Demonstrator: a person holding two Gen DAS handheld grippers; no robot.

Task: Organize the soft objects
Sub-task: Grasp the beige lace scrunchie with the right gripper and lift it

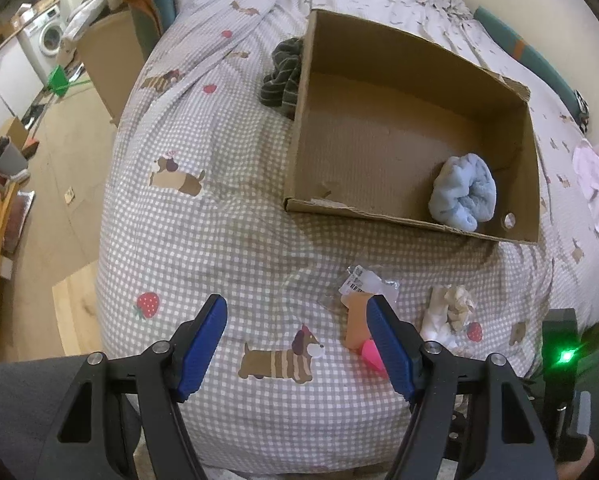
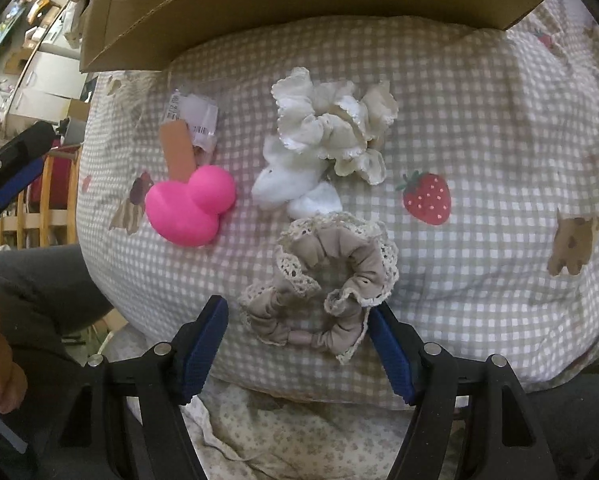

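Both grippers are spread wide over the bed: the right gripper (image 2: pixel 297 344) straddles a beige lace scrunchie (image 2: pixel 323 284), the left gripper (image 1: pixel 297 344) empty near the cardboard box (image 1: pixel 523 168).

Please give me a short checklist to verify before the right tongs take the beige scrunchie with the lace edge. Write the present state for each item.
1. Right tongs open: ok, the jaws stand wide apart.
2. Beige lace scrunchie lined up: ok, its near edge lies between the blue pads.
3. Scrunchie free of neighbours: cannot tell, the white fluffy scrunchie lies very close to its far edge.
4. Cardboard box has room: ok, only a light blue rolled cloth lies in one corner.
5. Left tongs out of the way: ok, open, off to the left, holding nothing.
6. Pink toy clear of the grasp: ok, it lies to the left.
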